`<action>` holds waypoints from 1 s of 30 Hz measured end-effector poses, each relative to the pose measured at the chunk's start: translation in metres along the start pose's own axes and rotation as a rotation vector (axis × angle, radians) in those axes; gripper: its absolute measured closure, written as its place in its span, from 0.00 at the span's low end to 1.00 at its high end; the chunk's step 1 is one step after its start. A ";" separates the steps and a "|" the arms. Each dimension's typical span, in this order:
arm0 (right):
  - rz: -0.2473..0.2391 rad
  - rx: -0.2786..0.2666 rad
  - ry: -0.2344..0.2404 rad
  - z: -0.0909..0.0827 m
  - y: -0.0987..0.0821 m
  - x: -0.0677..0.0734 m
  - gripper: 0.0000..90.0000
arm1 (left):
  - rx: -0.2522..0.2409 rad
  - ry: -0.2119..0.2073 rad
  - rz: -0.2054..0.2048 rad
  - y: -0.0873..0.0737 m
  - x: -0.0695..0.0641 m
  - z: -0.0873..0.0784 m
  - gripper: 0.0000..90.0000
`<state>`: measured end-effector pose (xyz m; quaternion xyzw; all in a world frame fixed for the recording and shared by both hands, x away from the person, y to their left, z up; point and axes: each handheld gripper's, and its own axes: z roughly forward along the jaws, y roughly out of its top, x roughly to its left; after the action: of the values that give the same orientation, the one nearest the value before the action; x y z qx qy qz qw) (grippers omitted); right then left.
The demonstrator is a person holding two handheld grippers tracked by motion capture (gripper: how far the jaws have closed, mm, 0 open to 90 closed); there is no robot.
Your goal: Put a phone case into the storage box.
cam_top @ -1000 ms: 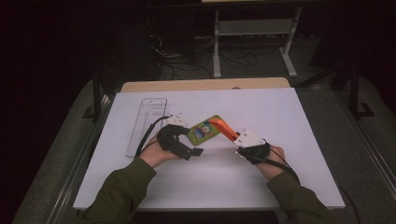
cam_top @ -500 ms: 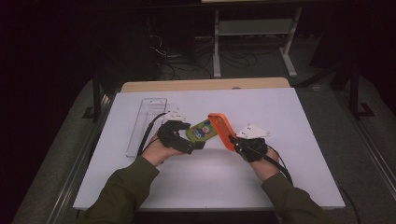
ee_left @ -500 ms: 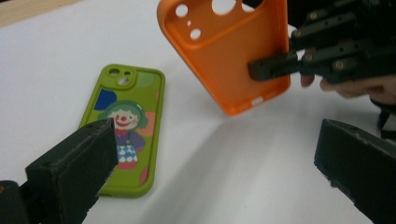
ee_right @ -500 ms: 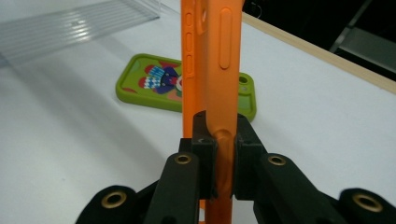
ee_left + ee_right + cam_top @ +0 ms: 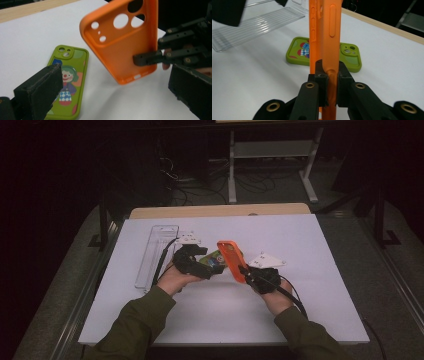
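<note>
An orange phone case (image 5: 230, 259) stands tilted on edge above the white table, its hollow inside with camera cut-outs (image 5: 120, 37) facing my left gripper. My right gripper (image 5: 329, 67) is shut on the case's side wall near its bottom end, also seen in the high view (image 5: 246, 271). A green phone case with a clown picture (image 5: 66, 80) lies flat on the table (image 5: 215, 261), behind the orange case in the right gripper view (image 5: 349, 58). My left gripper (image 5: 114, 75) is open, its jaws wide apart beside the green case (image 5: 201, 266), with nothing gripped.
A clear ribbed plastic tray (image 5: 155, 251) lies at the left of the white tabletop (image 5: 310, 310), also in the right gripper view (image 5: 259, 23). A wooden edge (image 5: 220, 210) runs along the table's far side. Dark floor, cables and a stand lie beyond.
The orange case went from lying low beside the green one to standing up on edge in my right gripper. The left gripper stayed beside the green case.
</note>
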<state>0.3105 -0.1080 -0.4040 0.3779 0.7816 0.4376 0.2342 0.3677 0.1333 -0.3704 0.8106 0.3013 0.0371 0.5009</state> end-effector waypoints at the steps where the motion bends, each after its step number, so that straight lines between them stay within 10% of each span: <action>1: 0.008 -0.002 0.003 0.000 0.000 0.002 0.91 | -0.005 0.002 -0.003 0.001 0.000 0.001 0.00; 30: -0.034 -0.001 0.022 0.005 0.002 0.020 0.90 | -0.064 -0.012 -0.059 0.012 -0.007 0.024 0.00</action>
<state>0.3026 -0.0890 -0.4051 0.3597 0.7901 0.4382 0.2331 0.3756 0.1068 -0.3703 0.7851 0.3207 0.0272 0.5292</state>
